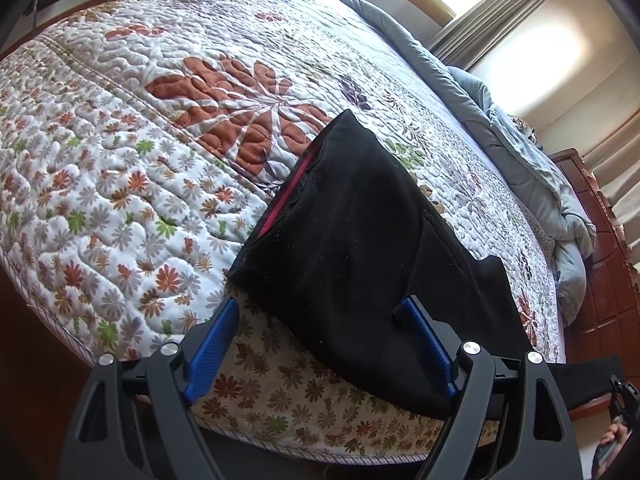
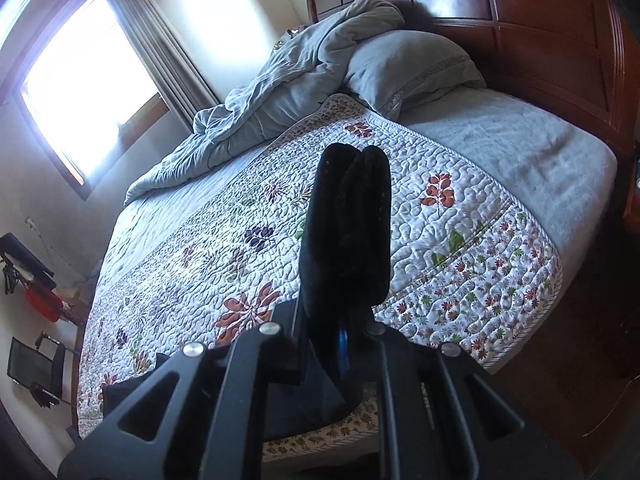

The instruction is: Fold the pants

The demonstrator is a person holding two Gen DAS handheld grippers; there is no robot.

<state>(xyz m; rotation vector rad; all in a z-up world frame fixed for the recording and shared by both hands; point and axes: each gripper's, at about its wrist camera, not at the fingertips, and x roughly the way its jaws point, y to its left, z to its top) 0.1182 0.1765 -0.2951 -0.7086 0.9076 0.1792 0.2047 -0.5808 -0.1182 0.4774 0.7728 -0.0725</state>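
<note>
Black pants (image 1: 360, 240) with a red inner waistband lie over the near edge of a floral quilted bed (image 1: 140, 140). My left gripper (image 1: 320, 316) is open, its blue fingers (image 1: 212, 348) spread wide. The right finger touches the pants' fabric and the left one is over the quilt's side. In the right wrist view my right gripper (image 2: 346, 320) is shut on a bunched fold of the black pants (image 2: 348, 232), which stands up in front of the camera and hides the fingertips.
A grey crumpled duvet (image 2: 280, 92) and a pillow (image 2: 408, 68) lie at the head of the bed by a dark wooden headboard (image 2: 540, 32). A window with curtains (image 2: 88, 80) is on the far side. A chair (image 2: 36, 364) stands by the wall.
</note>
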